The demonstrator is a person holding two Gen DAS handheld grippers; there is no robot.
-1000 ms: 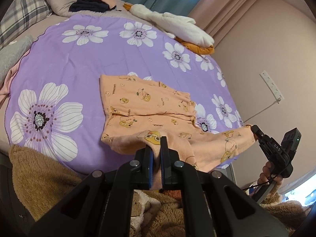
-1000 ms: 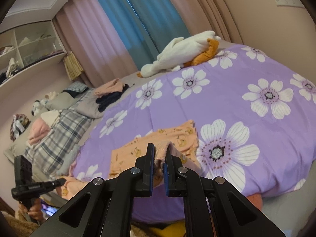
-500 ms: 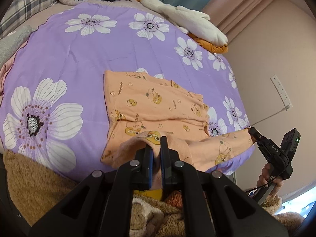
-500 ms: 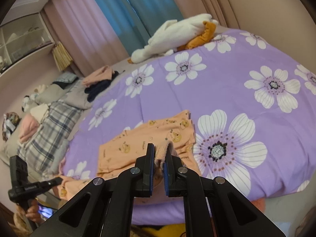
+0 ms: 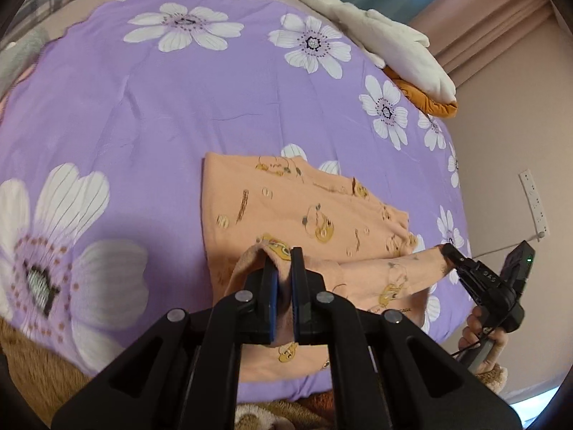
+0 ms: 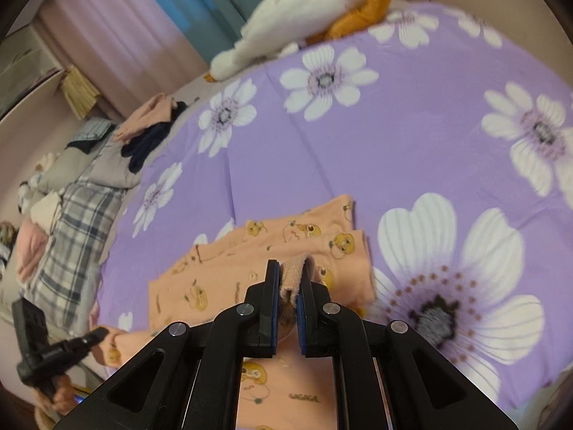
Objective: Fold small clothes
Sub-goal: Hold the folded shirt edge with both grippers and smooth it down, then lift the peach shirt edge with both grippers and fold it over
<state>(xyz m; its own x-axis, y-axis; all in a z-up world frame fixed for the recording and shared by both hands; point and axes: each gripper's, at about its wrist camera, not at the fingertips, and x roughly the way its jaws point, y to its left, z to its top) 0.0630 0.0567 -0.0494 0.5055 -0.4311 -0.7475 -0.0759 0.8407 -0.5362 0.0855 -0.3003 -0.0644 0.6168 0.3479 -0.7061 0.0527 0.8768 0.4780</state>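
- The orange top (image 5: 304,208) with little yellow ducks lies on the purple flower blanket (image 5: 143,107), near the blanket's front edge.
- The far part of the top lies flat on the blanket. The near part is lifted up off it.
- The left gripper (image 5: 284,279) has its fingers pressed tight on one near corner of the top. Cloth sticks up between them.
- The right gripper (image 6: 288,285) has its fingers pressed tight on the other near corner, on a folded bit of hem.
- In the left view, the right gripper shows at the right side of the top, with a hand (image 5: 483,337) under it. A strip of cloth stretches across from one gripper to the other.
- The top's long way runs side to side, the same way as the line between the two grippers.
- The flat part lies ahead of both sets of fingers, farther up the blanket. Both grippers look about the same way off from it.
- I think the next move is to carry the held edge forward over the flat part and lay it down, keeping both corners even so the fold comes out straight.
- A white stuffed goose (image 5: 386,46) lies at the far edge of the blanket, well apart from the top.
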